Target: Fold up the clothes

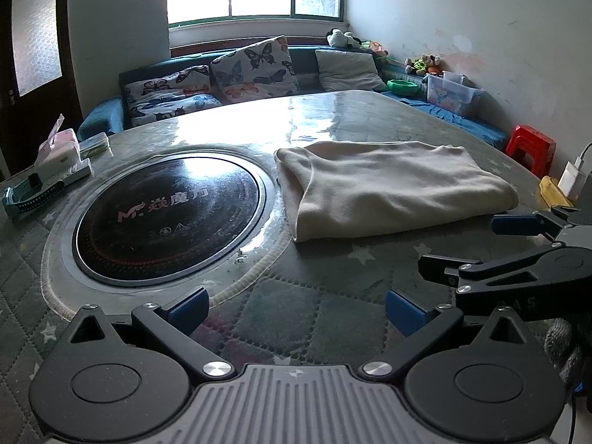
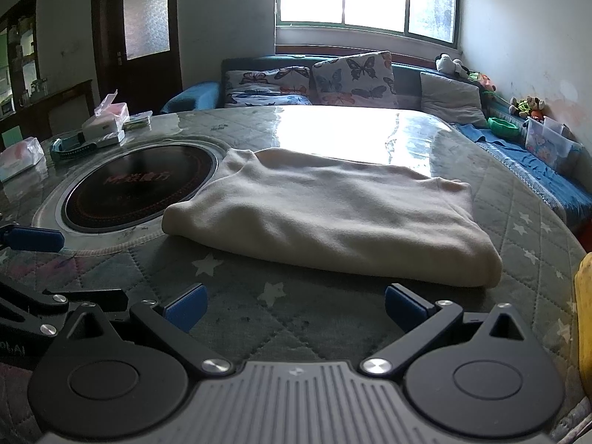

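yellow object [image 2: 584, 318]: cut off by right edge, kind not determinable. right gripper [image 1: 468, 248]: rear cut off. cooktop lettering [image 2: 137, 178]: blurred, unreadable.

Cream garment [image 2: 325, 211] lies folded into a flat rectangle on the table [image 2: 333, 318]

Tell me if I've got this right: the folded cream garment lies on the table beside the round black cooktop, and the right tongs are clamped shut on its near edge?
Not quite. The right tongs are open and empty, short of the cream garment, as the right wrist view shows. The rest holds: it lies folded on the table beside the round black cooktop.
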`<act>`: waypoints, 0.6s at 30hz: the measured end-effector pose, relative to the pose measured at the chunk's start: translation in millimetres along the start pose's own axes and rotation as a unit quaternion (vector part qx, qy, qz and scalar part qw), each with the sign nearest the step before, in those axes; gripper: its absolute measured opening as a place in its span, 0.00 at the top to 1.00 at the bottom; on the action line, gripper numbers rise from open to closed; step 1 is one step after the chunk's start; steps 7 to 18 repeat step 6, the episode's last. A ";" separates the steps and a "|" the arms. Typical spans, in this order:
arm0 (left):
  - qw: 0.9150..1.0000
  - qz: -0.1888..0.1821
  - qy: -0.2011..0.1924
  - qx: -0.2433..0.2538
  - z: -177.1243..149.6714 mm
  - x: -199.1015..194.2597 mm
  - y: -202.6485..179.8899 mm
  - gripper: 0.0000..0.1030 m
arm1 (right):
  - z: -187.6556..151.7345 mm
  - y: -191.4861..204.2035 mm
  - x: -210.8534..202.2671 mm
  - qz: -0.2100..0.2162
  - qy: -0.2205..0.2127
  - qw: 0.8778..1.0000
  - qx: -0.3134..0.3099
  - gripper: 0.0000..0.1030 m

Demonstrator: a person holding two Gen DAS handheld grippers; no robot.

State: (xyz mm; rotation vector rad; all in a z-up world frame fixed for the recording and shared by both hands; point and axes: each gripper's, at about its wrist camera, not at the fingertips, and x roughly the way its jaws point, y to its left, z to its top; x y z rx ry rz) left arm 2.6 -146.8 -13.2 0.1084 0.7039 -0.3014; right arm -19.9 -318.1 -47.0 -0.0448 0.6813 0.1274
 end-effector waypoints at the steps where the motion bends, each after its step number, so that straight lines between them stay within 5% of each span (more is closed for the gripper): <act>1: 1.000 0.000 -0.001 0.000 0.1 0.0 0.2 0.00 | 0.0 0.1 0.1 0.000 0.000 1.000 0.000 0.00; 18: 1.000 0.000 -0.003 0.001 0.7 -0.3 1.4 0.00 | 0.2 -0.1 0.8 -0.002 0.000 1.000 0.000 0.00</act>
